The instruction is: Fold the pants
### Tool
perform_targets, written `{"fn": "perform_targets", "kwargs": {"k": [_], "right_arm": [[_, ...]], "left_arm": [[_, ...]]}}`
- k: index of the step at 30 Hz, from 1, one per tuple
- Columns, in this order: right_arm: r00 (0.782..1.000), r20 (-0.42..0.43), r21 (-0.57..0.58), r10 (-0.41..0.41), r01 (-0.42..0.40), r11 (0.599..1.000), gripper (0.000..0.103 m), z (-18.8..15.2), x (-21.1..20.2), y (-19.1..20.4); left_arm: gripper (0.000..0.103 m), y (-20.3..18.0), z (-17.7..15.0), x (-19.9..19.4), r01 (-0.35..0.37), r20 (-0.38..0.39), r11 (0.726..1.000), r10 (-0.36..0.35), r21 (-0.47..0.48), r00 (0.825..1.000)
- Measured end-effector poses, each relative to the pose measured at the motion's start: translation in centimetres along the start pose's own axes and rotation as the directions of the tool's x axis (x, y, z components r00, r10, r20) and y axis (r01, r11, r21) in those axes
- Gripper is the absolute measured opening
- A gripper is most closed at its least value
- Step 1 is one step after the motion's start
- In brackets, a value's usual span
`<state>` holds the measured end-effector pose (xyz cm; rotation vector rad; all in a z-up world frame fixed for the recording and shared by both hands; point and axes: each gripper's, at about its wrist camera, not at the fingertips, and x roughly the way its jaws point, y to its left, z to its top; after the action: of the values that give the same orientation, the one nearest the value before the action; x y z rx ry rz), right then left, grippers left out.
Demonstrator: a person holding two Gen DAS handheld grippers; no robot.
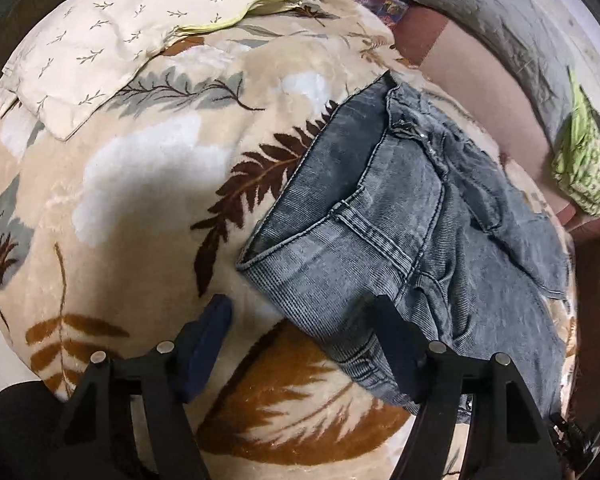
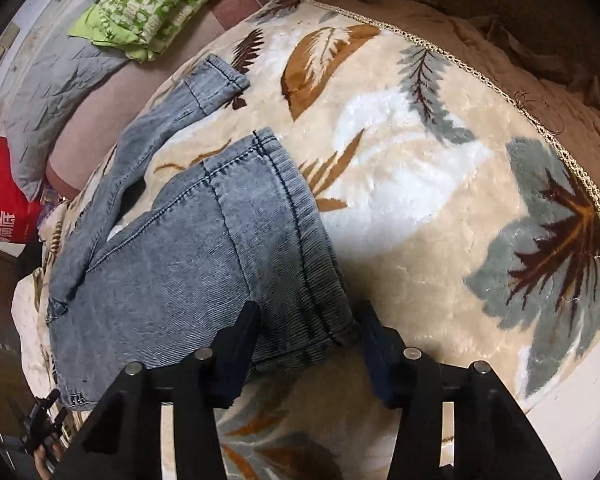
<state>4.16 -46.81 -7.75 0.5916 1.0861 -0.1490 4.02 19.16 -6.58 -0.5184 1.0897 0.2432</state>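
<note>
Grey-blue jeans (image 1: 400, 208) lie spread on a cream blanket with a leaf pattern (image 1: 140, 168). In the left wrist view the waistband end, with a pocket and fly, faces me. My left gripper (image 1: 300, 304) stands open astride the near waistband corner: one finger (image 1: 210, 340) rests on the blanket, the other (image 1: 396, 344) lies over the denim. In the right wrist view a leg hem (image 2: 284, 216) points away. My right gripper (image 2: 310, 312) straddles the near hem corner, one finger (image 2: 236, 356) over the denim, the other (image 2: 380, 360) just beside the hem edge; the pads do not visibly press.
A cream pillow with a twig print (image 1: 100, 40) lies at the blanket's far left. A grey quilted pillow (image 1: 480, 20), green patterned cloth (image 2: 160, 8) and a red bag (image 2: 4, 196) sit beyond the jeans. The blanket's corded edge (image 2: 500, 92) borders a brown cover (image 2: 540, 52).
</note>
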Motion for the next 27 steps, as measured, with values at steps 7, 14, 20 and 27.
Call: {"fn": "perform_targets", "kwargs": {"k": [7, 14, 20, 27], "right_arm": [[0.999, -0.023, -0.024, 0.041, -0.041, 0.999, 0.020, 0.3, 0.0, 0.2], [0.999, 0.002, -0.070, 0.045, -0.045, 0.997, 0.019, 0.0, -0.7, 2.1], [0.993, 0.087, -0.097, 0.078, -0.069, 0.993, 0.018, 0.4, -5.0, 3.2], [0.991, 0.116, -0.112, 0.072, -0.059, 0.992, 0.020, 0.2, -8.2, 1.8]], "left_arm": [[0.025, -0.4, 0.1, 0.8, 0.019, -0.026, 1.000, -0.019, -0.011, 0.999], [0.007, -0.5, 0.2, 0.5, 0.037, -0.047, 0.999, -0.036, 0.006, 0.998], [0.003, -1.9, 0.6, -3.2, 0.027, 0.082, 0.998, -0.032, 0.057, 0.996], [0.003, -3.0, -1.8, -10.6, 0.038, 0.270, 0.993, -0.068, 0.114, 0.961]]}}
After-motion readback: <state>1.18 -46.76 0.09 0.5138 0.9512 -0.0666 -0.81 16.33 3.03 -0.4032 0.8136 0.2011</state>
